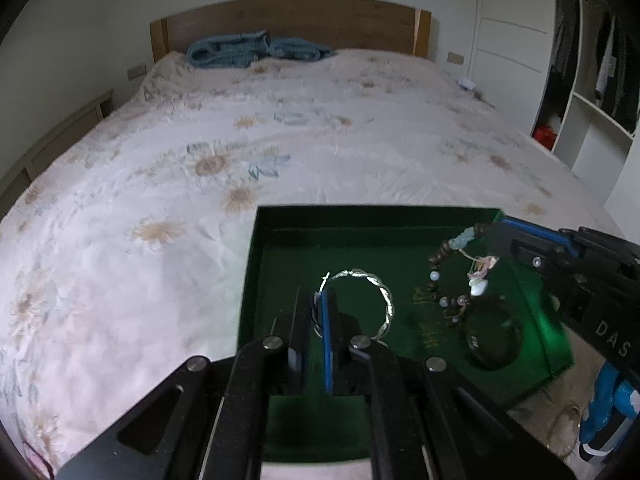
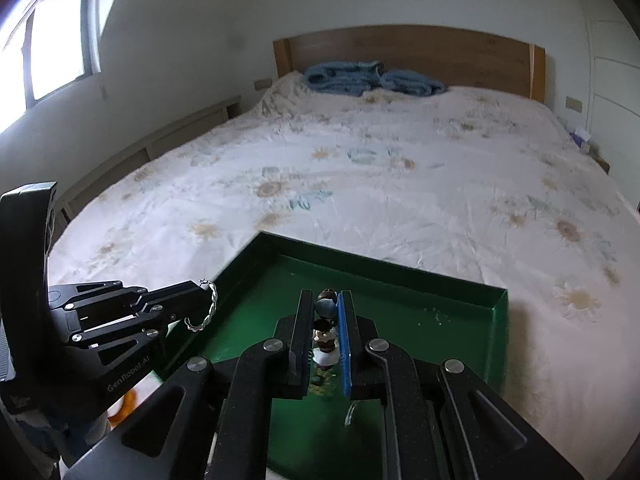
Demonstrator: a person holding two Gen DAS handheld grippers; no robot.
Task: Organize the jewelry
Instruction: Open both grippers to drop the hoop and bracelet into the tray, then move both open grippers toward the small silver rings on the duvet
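Left gripper (image 1: 318, 312): we had it clamped on the twisted silver bangle (image 1: 360, 300), held above the green tray (image 1: 376, 216).
Right gripper (image 2: 326, 336): we pinched the beaded bracelet (image 1: 452, 276) over the tray.
Dark bangle (image 1: 492, 336): already lay inside.
Left to do: we judged both held pieces still needed setting down.

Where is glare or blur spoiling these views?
Left wrist view: glare on the silver bangle in the left gripper, green glow on the tray edge. Right wrist view: blown-out window; bead bracelet blurred in the right gripper.
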